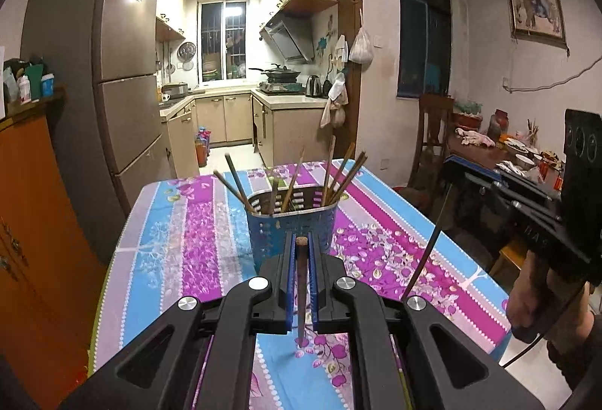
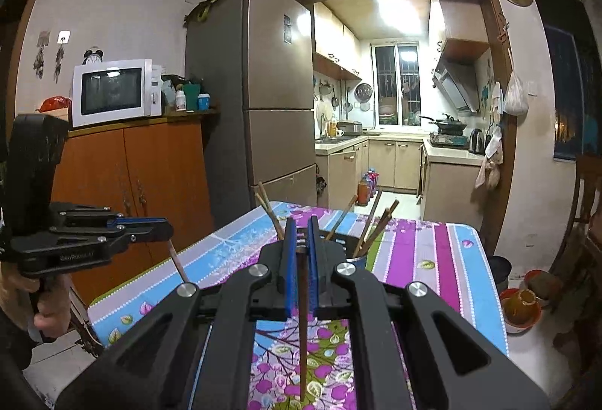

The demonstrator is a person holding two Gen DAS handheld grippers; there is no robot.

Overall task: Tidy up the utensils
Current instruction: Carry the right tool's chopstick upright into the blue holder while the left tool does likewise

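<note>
My left tongs are pinching a brown chopstick that stands nearly upright between the blue pads, its blunt end poking out above them and its thin end hanging just above the flowered cloth of the bench. My right tongs are pinching a second, darker chopstick the same way, its tip pointing down at the cloth. The blue perforated holder stands on the bench toward its far edge, just beyond my left tongs, with several more chopsticks leaning out of it in different directions. In the right view my tongs hide most of the holder.
</note>
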